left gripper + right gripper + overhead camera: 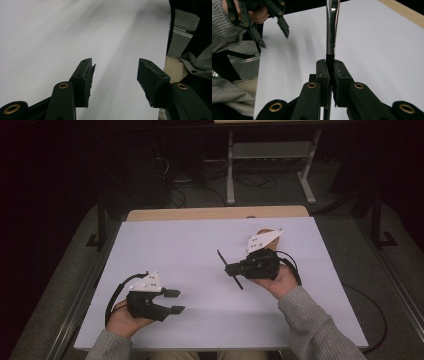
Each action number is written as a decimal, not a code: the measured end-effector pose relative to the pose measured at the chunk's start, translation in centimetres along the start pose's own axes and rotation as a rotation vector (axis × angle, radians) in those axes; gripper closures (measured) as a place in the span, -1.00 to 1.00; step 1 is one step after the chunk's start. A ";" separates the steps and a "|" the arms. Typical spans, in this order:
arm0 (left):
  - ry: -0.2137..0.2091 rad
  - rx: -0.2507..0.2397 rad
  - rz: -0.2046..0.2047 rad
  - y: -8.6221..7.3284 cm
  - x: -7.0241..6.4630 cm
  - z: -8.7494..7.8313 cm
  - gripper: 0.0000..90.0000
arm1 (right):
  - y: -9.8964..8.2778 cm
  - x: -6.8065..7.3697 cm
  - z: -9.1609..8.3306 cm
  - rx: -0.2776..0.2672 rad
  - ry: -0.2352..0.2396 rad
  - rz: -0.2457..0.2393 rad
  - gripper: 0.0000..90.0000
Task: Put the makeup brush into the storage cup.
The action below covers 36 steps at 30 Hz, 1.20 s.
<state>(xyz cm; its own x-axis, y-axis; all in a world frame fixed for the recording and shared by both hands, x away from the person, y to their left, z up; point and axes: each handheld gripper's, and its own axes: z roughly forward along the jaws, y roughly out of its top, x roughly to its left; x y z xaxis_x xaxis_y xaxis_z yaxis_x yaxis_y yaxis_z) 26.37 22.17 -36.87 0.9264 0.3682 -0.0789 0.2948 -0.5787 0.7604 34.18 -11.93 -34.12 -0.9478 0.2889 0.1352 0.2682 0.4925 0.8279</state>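
The right gripper point(235, 268) pinches a slim metal tool point(229, 269) by its black handle, holding it just above the white table point(190, 245); the tool's long axis runs diagonally from far-left to near-right, and its chrome shaft point(332, 25) points away from the jaws. The left gripper point(174, 301) is spread open and holds nothing.

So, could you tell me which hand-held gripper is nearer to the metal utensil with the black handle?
Right. The right hand-held gripper is clamped on the utensil's black handle; the left hand-held gripper sits apart, open and empty, near the table's front left.
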 end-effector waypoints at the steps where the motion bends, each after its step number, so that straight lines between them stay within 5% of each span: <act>1: 0.004 0.001 0.002 0.0 0.0 0.0 0.01 | 0.0 -0.2 -0.2 -0.004 -0.004 0.004 0.86; 36: 0.026 -0.015 -0.009 -0.8 0.0 1.1 -0.05 | 1.0 -6.5 -5.5 -0.063 -0.168 0.079 0.86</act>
<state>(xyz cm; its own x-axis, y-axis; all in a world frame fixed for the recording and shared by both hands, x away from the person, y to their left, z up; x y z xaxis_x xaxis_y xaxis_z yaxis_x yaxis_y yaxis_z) 26.40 21.86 -38.15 0.9174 0.3919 -0.0689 0.2988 -0.5642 0.7697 39.63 -17.83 -31.13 -0.8806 0.4602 0.1132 0.3249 0.4123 0.8512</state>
